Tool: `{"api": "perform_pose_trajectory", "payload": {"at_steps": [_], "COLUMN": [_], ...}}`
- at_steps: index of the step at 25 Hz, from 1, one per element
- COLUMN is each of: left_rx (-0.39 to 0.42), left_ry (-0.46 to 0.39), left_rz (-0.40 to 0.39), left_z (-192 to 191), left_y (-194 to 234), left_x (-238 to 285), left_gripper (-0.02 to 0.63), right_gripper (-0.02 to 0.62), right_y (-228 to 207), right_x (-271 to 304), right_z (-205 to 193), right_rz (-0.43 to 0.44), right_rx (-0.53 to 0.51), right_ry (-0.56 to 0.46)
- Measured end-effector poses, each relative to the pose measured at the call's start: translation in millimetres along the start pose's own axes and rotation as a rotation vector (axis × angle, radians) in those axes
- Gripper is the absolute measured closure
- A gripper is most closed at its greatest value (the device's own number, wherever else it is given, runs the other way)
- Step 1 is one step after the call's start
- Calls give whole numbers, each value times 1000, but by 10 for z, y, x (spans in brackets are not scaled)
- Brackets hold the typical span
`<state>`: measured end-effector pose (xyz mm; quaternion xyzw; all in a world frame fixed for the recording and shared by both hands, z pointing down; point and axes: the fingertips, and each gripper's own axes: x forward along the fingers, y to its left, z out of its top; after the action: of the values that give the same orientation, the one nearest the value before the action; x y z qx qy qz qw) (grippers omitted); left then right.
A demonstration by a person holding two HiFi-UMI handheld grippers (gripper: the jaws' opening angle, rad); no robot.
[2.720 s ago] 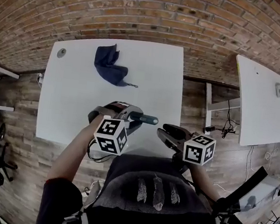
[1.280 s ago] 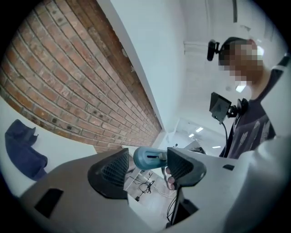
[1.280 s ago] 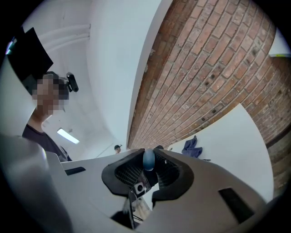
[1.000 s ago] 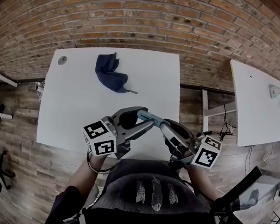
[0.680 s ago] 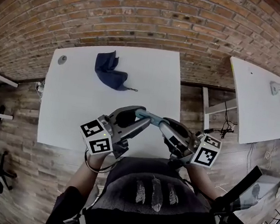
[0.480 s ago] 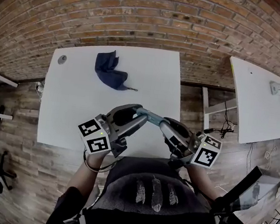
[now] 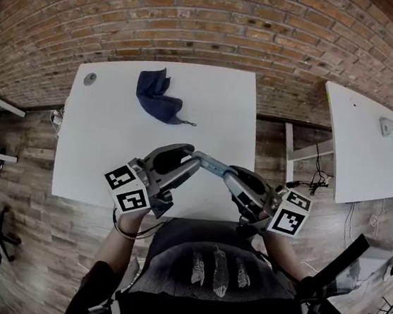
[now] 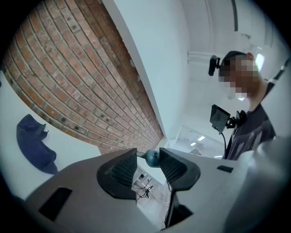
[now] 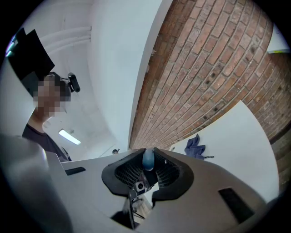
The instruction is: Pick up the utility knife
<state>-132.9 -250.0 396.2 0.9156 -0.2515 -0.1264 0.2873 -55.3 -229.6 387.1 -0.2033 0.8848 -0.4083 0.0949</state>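
Note:
The utility knife [image 7: 210,165], grey-teal and slim, hangs level above the near edge of the white table [image 7: 106,142], bridging my two grippers. My right gripper [image 7: 232,180] is shut on one end; in the right gripper view the bluish handle [image 9: 148,159] stands squeezed between its pads [image 9: 129,172]. My left gripper [image 7: 190,158] reaches in from the left and its jaws have just been closing on the other end. In the left gripper view the rounded teal tip [image 8: 152,158] sits between the pads, against the right pad [image 8: 173,166].
A crumpled dark blue cloth [image 7: 158,97] lies at the table's far side, below the brick wall. A round grommet [image 7: 89,78] marks the far left corner. A second white table [image 7: 369,138] stands to the right across a wooden floor gap with cables [image 7: 316,178].
Earlier the left gripper alone carried the knife with the right apart. Now the right grips it, and the left jaws have narrowed onto its tip while that hand slid slightly left.

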Motion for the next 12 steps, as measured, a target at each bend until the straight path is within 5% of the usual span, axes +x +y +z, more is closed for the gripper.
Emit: {"api": "perform_pose_trajectory", "payload": {"at_steps": [12], "left_rx": [-28], "left_ry": [3], "left_rz": [14], "left_z": [-59], "left_y": [106], "left_x": [-127], "left_gripper": [454], "right_gripper": [532], "right_y": [-17], "right_x": [33], "right_z": [-92], "right_rz": [-23], "right_rx": [-28], "right_ry": [52]}}
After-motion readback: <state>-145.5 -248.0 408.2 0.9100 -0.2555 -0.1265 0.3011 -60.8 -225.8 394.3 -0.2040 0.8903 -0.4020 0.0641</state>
